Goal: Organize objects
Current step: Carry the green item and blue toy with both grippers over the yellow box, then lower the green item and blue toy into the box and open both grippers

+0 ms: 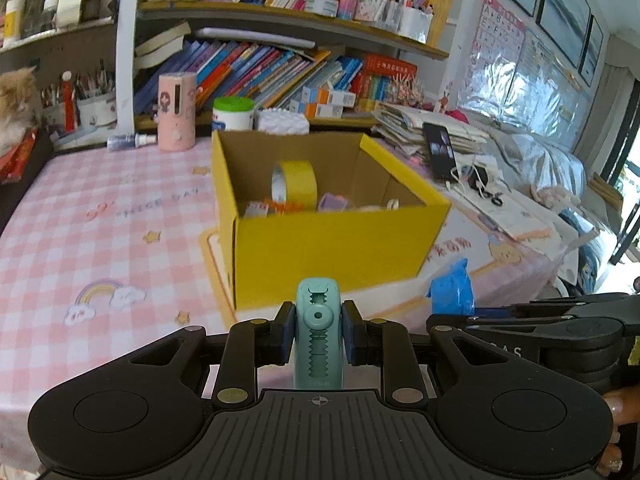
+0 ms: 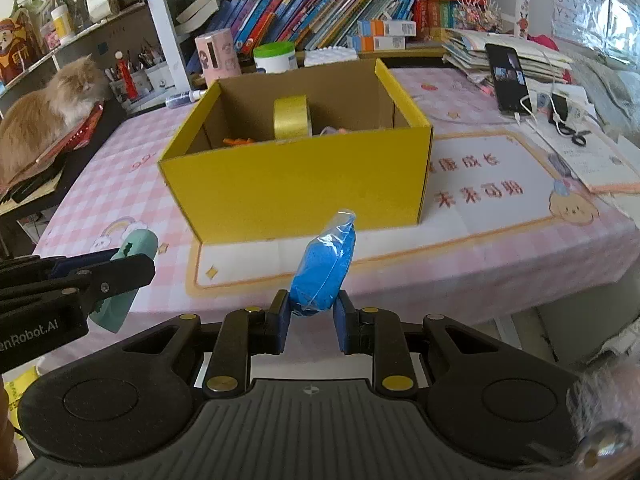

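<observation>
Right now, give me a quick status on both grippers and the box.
Left gripper shut on teal clip. Right gripper shut on blue bag. Yellow box ahead, open. Nothing in the way.

Matt yellow cardboard box (image 2: 296, 184), raw brown inside; glossy yellow tape roll (image 2: 291, 117); crinkly clear-plastic-wrapped blue lump (image 2: 322, 276); smooth teal plastic dispenser (image 1: 318, 340); shiny pink checked tablecloth (image 1: 100, 216).

Home study, crammed bookshelves (image 1: 260, 68), gingham table (image 1: 100, 216), cat (image 2: 44, 116)

Teal clip-like tool (image 1: 319, 336) and blue wrapped packet (image 2: 323, 276) aloft off the counter's near edge, open yellow box (image 2: 296, 184) mid-counter behind.
</observation>
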{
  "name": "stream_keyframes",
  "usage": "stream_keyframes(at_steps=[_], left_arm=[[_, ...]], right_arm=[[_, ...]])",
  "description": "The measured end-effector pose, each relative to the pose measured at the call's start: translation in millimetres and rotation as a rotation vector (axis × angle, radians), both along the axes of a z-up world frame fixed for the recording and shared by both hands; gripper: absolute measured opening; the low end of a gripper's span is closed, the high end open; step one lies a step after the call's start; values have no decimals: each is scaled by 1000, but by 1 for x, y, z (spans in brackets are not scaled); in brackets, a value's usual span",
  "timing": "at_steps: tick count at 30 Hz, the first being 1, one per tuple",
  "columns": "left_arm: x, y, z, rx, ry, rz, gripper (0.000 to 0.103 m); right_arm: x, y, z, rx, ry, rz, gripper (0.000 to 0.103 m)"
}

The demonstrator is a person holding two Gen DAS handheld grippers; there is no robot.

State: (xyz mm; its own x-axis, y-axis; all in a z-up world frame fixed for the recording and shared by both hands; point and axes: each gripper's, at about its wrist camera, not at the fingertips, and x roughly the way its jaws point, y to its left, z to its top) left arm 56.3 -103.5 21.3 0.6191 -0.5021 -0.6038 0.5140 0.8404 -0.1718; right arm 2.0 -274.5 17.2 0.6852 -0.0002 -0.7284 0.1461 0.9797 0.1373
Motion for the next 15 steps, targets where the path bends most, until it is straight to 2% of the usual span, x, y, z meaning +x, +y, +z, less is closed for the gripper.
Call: stream_keyframes(at_steps=[9,15], left_arm=[[50,-38,29,-1,-113,64,23],[87,-70,24,51,-126,100,23]], right_arm=[[50,-35,30,14,-129,50,22],[93,-58,49,16,-200,85,22]])
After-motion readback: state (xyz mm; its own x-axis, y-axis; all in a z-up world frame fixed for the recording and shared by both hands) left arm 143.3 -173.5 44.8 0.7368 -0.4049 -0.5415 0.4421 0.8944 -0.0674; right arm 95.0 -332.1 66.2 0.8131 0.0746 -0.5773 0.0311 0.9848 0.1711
